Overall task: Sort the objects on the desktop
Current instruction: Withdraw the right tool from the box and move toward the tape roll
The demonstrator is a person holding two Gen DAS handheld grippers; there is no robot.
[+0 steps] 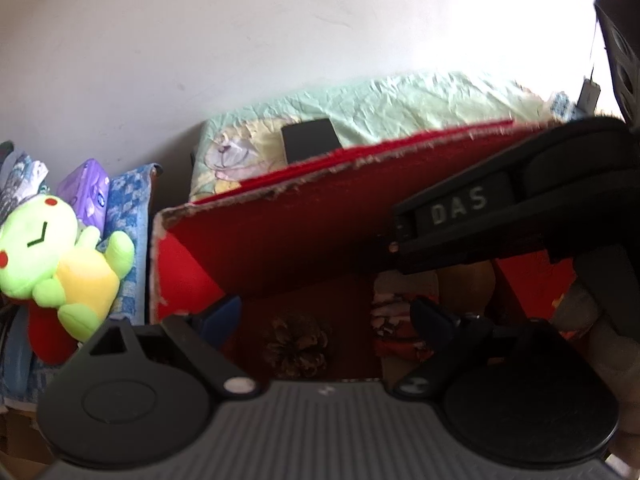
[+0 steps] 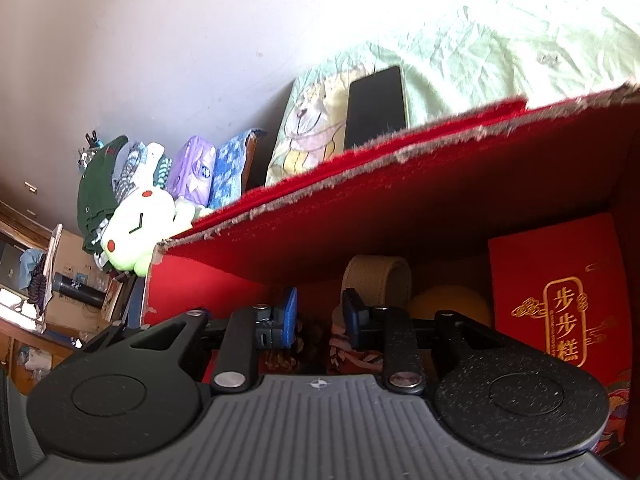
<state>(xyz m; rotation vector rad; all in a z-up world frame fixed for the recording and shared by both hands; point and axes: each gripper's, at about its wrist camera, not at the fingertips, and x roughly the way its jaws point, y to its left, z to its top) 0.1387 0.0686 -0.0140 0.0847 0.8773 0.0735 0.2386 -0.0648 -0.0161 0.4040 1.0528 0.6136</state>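
Inside, both grippers reach down into a red cardboard box [image 1: 280, 248] with torn, frayed flap edges. The left gripper [image 1: 326, 322] has its blue-padded fingers [image 1: 224, 316] spread wide apart, with nothing pressed between them; a brown pine cone [image 1: 297, 344] lies on the box floor just beyond them. To its right sits a crumpled red-and-white patterned cloth [image 1: 394, 320].

The right gripper [image 2: 318, 316] shows its blue fingers [image 2: 290, 312] only a little apart, with no earlier view to compare; the patterned cloth [image 2: 352, 354] lies just below and between them, but whether the pads touch it I cannot tell. Behind stand a tan roll of webbing [image 2: 378, 276], a yellow round object [image 2: 450, 306] and a red packet with gold characters [image 2: 560, 300].

Outside the box, a green plush toy [image 1: 60, 264] lies at the left, and a black phone [image 2: 376, 106] rests on the pale green bedsheet [image 2: 500, 52].
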